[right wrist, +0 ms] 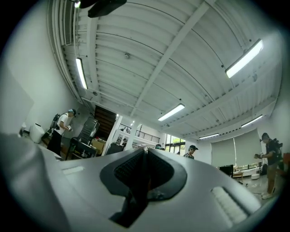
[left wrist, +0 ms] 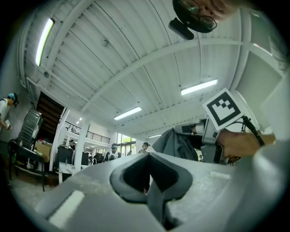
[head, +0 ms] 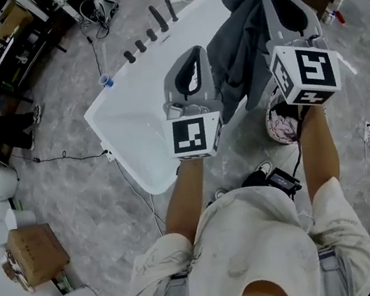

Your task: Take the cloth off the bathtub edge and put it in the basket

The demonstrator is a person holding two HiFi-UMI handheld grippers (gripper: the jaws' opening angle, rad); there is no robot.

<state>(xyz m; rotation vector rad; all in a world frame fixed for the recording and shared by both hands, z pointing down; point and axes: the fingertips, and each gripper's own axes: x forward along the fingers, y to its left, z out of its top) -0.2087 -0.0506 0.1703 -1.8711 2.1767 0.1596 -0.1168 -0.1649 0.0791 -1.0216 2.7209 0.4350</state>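
Head view. Saw the right claw [head: 281, 2] at 1 o'clock of the frame, clamped shut on the grey cloth [head: 243, 55]. Found the cloth draped round that claw and hanging from it toward 7 o'clock, across the far end of the white bathtub [head: 134, 121]. Could not tell whether its lowest folds touched the tub's edge. Noted the basket [head: 270, 121] at 6 o'clock of the right claw, on the grey floor [head: 73, 199] just beside the tub, half hidden under the marker cube [head: 306, 72] and the forearm, with pale pink stuff inside. Placed the left claw [head: 189, 61] near the middle of the frame, above the tub, at 9 o'clock of the hanging cloth and close beside it without touching.

Left gripper view. Found the left claw [left wrist: 149, 156] with its jaws together at the tips and nothing between them. Caught the right claw [left wrist: 183, 130] at 2 o'clock, held in a hand below its cube, and the cloth [left wrist: 174, 145] hanging from its tip, at 1 o'clock of the left claw and apart from it.

Right gripper view. Saw the right claw [right wrist: 146, 154] closed tight, a thin dark strip nipped between the jaws and running down toward 7 o'clock. Lost the rest of the cloth below the frame. Made out only ceiling lights [right wrist: 171, 112] and a hall beyond.
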